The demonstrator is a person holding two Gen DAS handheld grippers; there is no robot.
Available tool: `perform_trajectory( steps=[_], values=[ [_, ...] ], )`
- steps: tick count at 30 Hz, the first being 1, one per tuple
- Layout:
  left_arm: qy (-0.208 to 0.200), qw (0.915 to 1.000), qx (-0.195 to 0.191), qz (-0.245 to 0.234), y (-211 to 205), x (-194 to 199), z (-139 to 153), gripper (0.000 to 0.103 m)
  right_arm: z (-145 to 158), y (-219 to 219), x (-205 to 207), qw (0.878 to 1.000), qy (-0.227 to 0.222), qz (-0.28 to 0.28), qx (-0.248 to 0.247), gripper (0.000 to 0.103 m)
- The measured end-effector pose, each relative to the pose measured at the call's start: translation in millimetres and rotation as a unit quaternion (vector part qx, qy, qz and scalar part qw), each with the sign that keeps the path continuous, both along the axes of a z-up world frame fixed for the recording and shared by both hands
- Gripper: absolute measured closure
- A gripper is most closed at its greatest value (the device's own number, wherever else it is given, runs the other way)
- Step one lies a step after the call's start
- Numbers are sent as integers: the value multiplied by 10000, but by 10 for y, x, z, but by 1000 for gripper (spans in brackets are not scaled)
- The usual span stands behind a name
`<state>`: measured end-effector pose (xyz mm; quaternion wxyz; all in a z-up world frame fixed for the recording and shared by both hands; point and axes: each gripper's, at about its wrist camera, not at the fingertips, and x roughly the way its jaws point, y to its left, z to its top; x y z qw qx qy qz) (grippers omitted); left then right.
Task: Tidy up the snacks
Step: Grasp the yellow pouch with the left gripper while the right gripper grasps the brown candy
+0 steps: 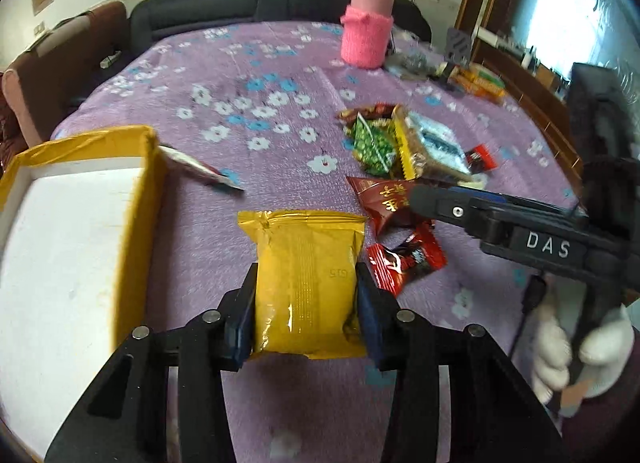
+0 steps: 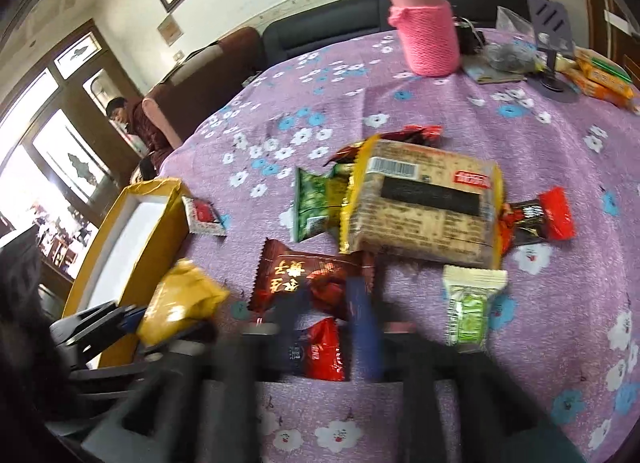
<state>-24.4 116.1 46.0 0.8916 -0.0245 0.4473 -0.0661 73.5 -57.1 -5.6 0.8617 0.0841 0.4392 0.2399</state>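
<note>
The left gripper (image 1: 306,295) has its fingers clenched on the yellow snack packet (image 1: 306,283) beside the yellow box (image 1: 136,223); the right gripper (image 2: 326,315) has its fingers released over a red candy (image 2: 322,351) on the worktop (image 2: 560,263).

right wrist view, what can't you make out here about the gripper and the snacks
- Right gripper: motion-blurred in the right wrist view, so its hold on the small red packet is unclear.
- Yellow box: left part cut off by the left wrist frame edge.
- Dark red packet: partly hidden there by the right gripper.

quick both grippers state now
left gripper: shut on the yellow foil snack packet
right gripper: open, fingers straddling a small red candy wrapper
</note>
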Motion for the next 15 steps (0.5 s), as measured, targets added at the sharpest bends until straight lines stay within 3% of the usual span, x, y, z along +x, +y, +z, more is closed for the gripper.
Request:
perform_trajectory(
  steps=[1, 4, 7, 15],
  values=[
    [-89, 10000, -39, 19, 40, -85, 63, 61, 30, 0, -11, 10000, -17, -29, 28, 29],
    [-312, 9993, -142, 115, 169, -298, 209, 61, 99, 101, -27, 9999, -74, 84, -39, 29],
    [-471, 9982, -261, 265, 356, -491, 322, 61, 59, 294, 20, 9990, 65, 162, -405, 30],
    [-637, 9925, -419, 959, 1023, -884, 376, 61, -106, 474, 100, 9951, 260, -268, -917, 30]
  ],
)
